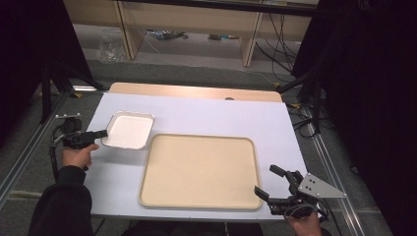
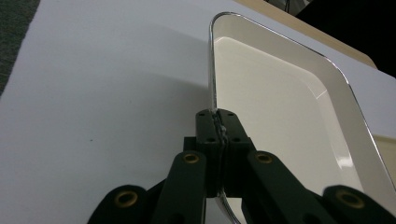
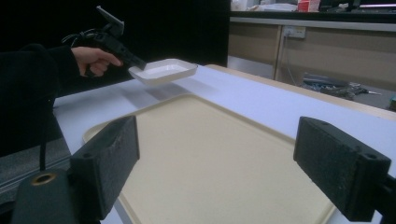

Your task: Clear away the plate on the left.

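At the left edge of the white table [image 1: 206, 110], the left gripper [image 1: 102, 133] has its 2 jaws clamped tight on the near rim of the small white dish [image 1: 129, 131]. In the right gripper view the dish hangs lifted off the table, about level, its long axis running away from that gripper. Just beside it lies the beige tray [image 1: 199, 171]. Farther right, the right gripper [image 1: 271, 181] holds nothing, jaws spread wide toward the tray.

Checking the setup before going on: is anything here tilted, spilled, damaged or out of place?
Nothing is spilled or broken. The white dish is off the table, held in the air by its rim in the left gripper, roughly level. The beige tray lies flat and bare. The right gripper waits open beside it.
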A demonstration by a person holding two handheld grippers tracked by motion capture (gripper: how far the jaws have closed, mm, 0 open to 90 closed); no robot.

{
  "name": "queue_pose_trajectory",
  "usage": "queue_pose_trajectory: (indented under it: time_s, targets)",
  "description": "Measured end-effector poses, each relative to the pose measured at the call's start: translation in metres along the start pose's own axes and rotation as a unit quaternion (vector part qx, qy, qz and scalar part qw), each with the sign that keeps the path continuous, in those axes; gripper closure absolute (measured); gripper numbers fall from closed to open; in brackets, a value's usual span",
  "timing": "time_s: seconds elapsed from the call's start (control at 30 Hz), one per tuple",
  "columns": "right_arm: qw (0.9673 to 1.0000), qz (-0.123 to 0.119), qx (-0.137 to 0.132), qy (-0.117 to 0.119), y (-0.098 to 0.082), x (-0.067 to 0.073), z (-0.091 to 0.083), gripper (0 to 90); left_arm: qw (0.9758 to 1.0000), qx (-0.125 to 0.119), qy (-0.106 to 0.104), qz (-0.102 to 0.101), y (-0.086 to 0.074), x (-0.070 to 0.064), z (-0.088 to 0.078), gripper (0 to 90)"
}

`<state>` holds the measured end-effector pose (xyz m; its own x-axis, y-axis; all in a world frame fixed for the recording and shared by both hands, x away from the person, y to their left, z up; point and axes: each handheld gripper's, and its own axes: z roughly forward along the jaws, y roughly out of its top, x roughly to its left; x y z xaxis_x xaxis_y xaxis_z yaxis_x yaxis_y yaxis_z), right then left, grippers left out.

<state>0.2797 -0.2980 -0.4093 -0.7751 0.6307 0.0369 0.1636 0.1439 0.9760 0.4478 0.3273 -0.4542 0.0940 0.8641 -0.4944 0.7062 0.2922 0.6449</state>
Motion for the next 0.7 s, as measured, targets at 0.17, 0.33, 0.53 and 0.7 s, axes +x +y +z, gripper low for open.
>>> queue_pose_trajectory:
  time_s: [0.17, 0.33, 0.53, 0.7]
  targets:
    - [1.0, 0.001, 0.002, -0.001, 0.0, 0.0, 0.0, 15.2, 0.9998, 0.003, -0.016, 0.012, -0.002, -0.013, 0.0, 88.3]
    - [1.0, -0.006, -0.001, -0.007, 0.0, -0.001, 0.0, 15.2, 0.9987, 0.012, -0.038, 0.032, -0.005, -0.03, 0.003, 88.3]
    - [1.0, -0.005, -0.002, -0.004, 0.0, -0.001, 0.0, 15.2, 0.9968, 0.028, -0.056, 0.05, -0.013, -0.053, 0.013, 88.3]
    - [1.0, -0.002, -0.004, -0.003, 0.0, 0.0, 0.0, 15.2, 0.9943, 0.037, -0.089, 0.046, -0.019, -0.07, 0.021, 88.3]
